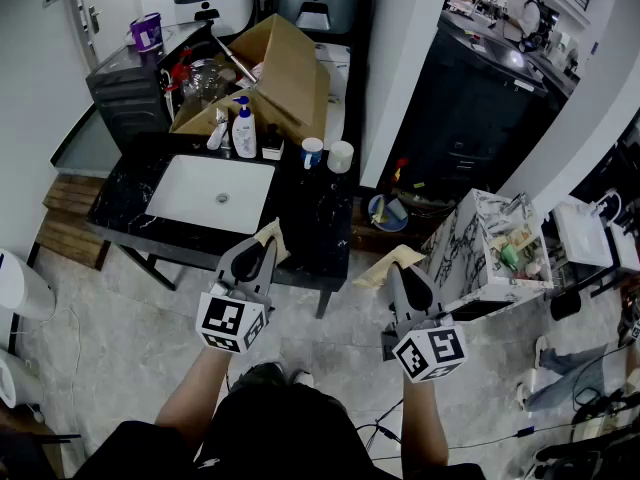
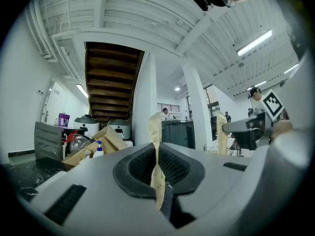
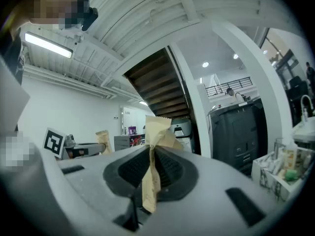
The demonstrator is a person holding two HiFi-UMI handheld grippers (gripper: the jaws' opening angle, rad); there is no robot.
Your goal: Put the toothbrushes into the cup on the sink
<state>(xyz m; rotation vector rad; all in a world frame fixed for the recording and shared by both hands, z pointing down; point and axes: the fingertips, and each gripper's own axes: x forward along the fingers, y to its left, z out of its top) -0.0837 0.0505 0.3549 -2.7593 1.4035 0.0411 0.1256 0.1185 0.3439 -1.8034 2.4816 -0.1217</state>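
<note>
I hold both grippers level in front of the black sink counter (image 1: 320, 230). My left gripper (image 1: 262, 252) (image 2: 156, 157) is shut on a tan paper toothbrush packet (image 1: 272, 234) (image 2: 155, 132) that sticks up between its pads. In the same way, my right gripper (image 1: 401, 274) (image 3: 150, 167) is shut on a second tan packet (image 1: 384, 265) (image 3: 156, 132). Two cups stand at the counter's back right: a white-and-blue cup (image 1: 312, 151) and a plain white cup (image 1: 341, 156). Both grippers are well short of them.
A white basin (image 1: 213, 192) is set into the counter. Behind it are a pump bottle (image 1: 244, 130), an open cardboard box (image 1: 285, 76) and a grey cabinet (image 1: 130, 93). A marble-patterned box (image 1: 500, 243) of small items stands to the right. A white pillar (image 1: 405, 58) rises beside the counter.
</note>
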